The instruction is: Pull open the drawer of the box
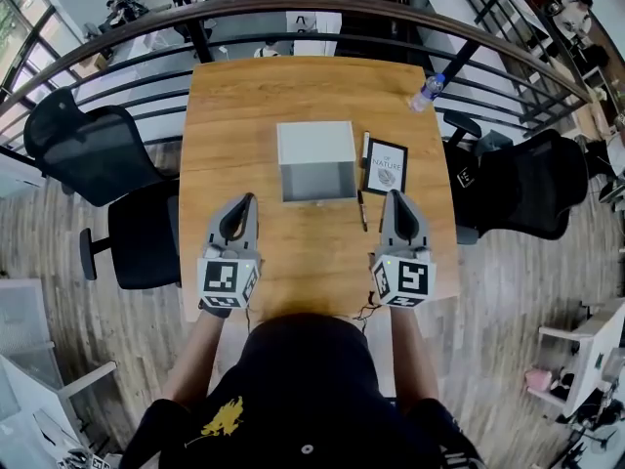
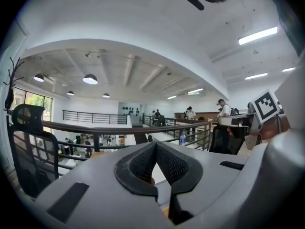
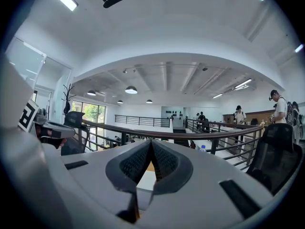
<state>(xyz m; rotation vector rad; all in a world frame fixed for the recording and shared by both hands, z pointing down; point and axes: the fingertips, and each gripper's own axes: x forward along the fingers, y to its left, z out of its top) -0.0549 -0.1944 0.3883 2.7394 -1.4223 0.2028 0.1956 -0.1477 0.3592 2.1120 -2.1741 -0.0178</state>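
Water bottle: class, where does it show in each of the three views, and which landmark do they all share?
Head view: the water bottle stands at the far right corner of the table, close to the railing.
Left gripper view: right of centre, small, against the railing bars.
Right gripper view: right of centre, small, just under the top rail.
Shared landmark: the curved dark railing beyond the table.

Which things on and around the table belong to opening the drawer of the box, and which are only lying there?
For the job:
- grey box
- its drawer front
- left gripper, jaws together, empty
- right gripper, jaws together, empty

Only lying about:
- NATURE booklet
- black pen
- water bottle
- black office chairs
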